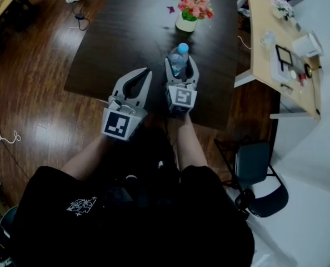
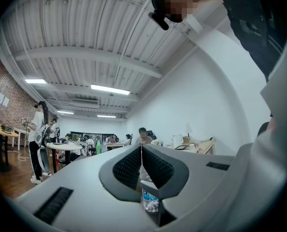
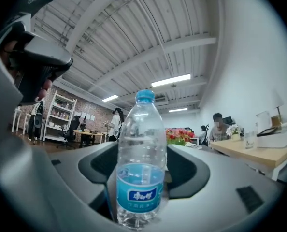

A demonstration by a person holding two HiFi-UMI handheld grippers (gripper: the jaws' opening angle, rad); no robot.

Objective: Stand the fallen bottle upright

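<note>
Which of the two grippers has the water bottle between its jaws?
The right gripper: the water bottle stands upright between its jaws. The left gripper has its jaws together, with nothing between them.

Head view is dim and underexposed, with a soft sheen on the wood floor (image 1: 37,93) left of the left gripper (image 1: 144,74). Both gripper views have heavy fisheye and black vignette corners. Light comes from the ceiling strip lights (image 2: 109,89) above and ahead of the jaws. The bottle (image 3: 141,129) inside the right gripper (image 3: 142,151) is sharp, with glints on the plastic. The background is soft.
</note>
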